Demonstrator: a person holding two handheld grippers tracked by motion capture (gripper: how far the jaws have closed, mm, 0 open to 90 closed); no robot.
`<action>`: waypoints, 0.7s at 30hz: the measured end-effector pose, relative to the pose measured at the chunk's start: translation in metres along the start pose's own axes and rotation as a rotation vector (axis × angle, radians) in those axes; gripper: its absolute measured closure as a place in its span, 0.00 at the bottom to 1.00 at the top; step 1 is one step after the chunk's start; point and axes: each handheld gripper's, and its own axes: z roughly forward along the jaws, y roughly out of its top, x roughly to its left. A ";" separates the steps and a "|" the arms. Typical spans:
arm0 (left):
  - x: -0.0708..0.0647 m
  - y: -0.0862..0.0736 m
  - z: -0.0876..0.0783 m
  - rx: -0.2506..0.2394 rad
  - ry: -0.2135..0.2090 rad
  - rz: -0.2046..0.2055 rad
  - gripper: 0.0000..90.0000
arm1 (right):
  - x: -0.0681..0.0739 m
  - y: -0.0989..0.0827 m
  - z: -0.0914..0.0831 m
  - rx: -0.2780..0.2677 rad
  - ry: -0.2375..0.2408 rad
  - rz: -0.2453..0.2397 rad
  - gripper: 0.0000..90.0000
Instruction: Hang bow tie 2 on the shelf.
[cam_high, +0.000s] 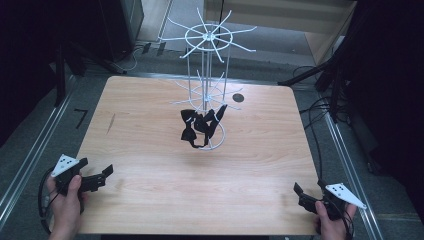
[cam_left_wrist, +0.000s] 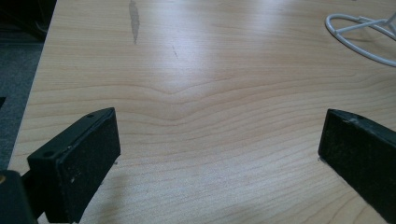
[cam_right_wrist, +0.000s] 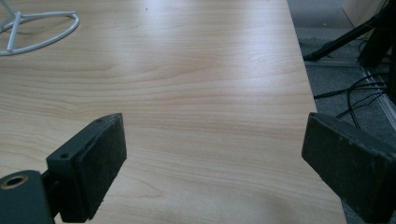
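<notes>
Now both grippers sit at the near edge of the table (cam_high: 150, 150), well apart from each other. The left gripper (cam_high: 102, 176) is at the near left corner, held in a hand (cam_high: 65, 202), and its jaws are spread wide with nothing between them; the left gripper view shows bare wood grain in the gap. The right gripper (cam_high: 300, 194) is at the near right corner, held in the other hand (cam_high: 332, 222). Its jaws also stand wide apart and grip nothing, and its own view looks across bare tabletop toward the right edge.

A white wire rack (cam_high: 207, 75) stands toward the far middle of the table, well away from both grippers. It has a ring of spokes at the top, a second set lower down, and a round base (cam_left_wrist: 359, 35) resting on the wood; part of that base shows at the far right in the left gripper view and at the far left (cam_right_wrist: 42, 30) in the right gripper view. Black bows (cam_high: 200, 125) hang low on the rack, bunched just above the base; they look like bow ties, though the high view is too small to be sure. A dark round spot (cam_high: 238, 97) lies on the table just right of the rack.
</notes>
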 end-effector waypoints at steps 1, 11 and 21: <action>0.000 0.000 0.000 0.000 -0.002 0.001 0.00 | -0.001 -0.001 -0.001 0.003 0.002 0.006 0.08; 0.000 0.000 0.000 -0.002 -0.009 0.004 0.00 | -0.005 -0.004 -0.001 0.019 -0.009 0.014 0.08; 0.001 0.000 0.000 0.000 -0.009 -0.001 0.00 | -0.006 -0.004 -0.001 0.015 -0.030 0.016 0.07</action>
